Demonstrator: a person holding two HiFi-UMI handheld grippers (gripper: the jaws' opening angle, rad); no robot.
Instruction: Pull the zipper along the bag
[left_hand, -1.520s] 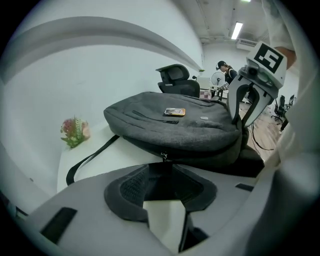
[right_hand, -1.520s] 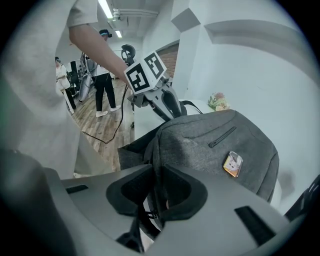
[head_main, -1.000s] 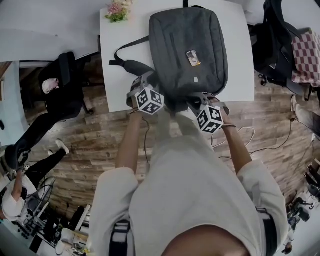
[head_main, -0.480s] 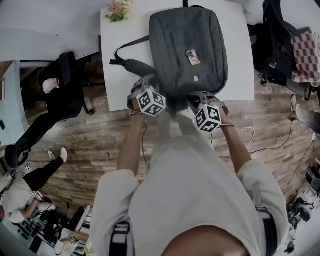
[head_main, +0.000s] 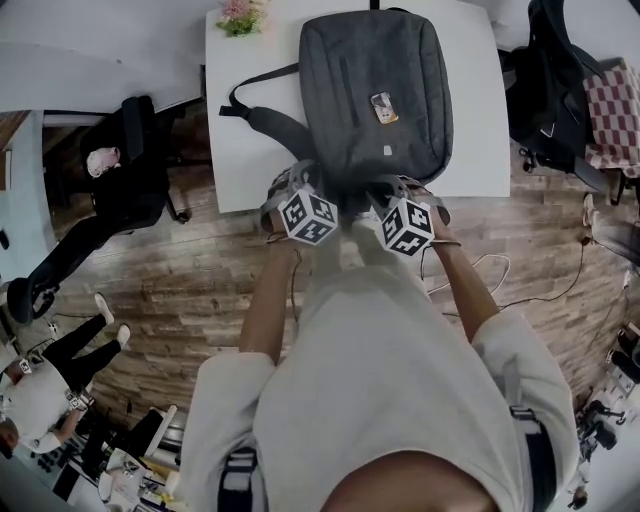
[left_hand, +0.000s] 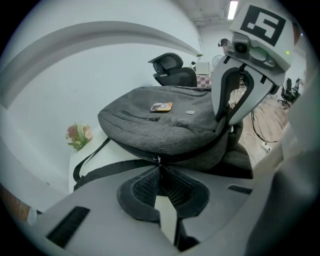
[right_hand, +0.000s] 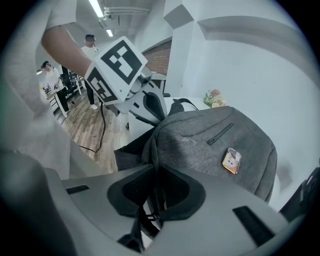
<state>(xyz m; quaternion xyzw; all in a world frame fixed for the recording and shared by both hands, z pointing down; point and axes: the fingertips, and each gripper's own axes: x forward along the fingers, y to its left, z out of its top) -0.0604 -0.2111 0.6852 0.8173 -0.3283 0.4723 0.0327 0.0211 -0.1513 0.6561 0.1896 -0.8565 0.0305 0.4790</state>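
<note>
A grey backpack (head_main: 375, 90) lies flat on the white table (head_main: 240, 140), its black strap (head_main: 262, 108) trailing off to the left. Both grippers sit at the bag's near edge. In the left gripper view, my left gripper (left_hand: 159, 167) is shut on the small zipper pull (left_hand: 159, 161) of the dark zipper line along that edge. In the right gripper view, my right gripper (right_hand: 152, 172) has just been closing, and its pads now pinch the bag's dark edge fabric between them. In the head view, the left gripper (head_main: 318, 205) and right gripper (head_main: 398, 212) stand close together.
A small flower pot (head_main: 238, 18) stands at the table's far left corner. A black office chair (head_main: 130, 170) is on the left and a chair with a checked cloth (head_main: 605, 100) on the right. Cables (head_main: 480, 270) lie on the wooden floor. People (head_main: 40, 390) are at the lower left.
The left gripper has slid right along the bag's near edge, and the gap between the two marker cubes has narrowed. The right gripper stays at the same place on the bag.
</note>
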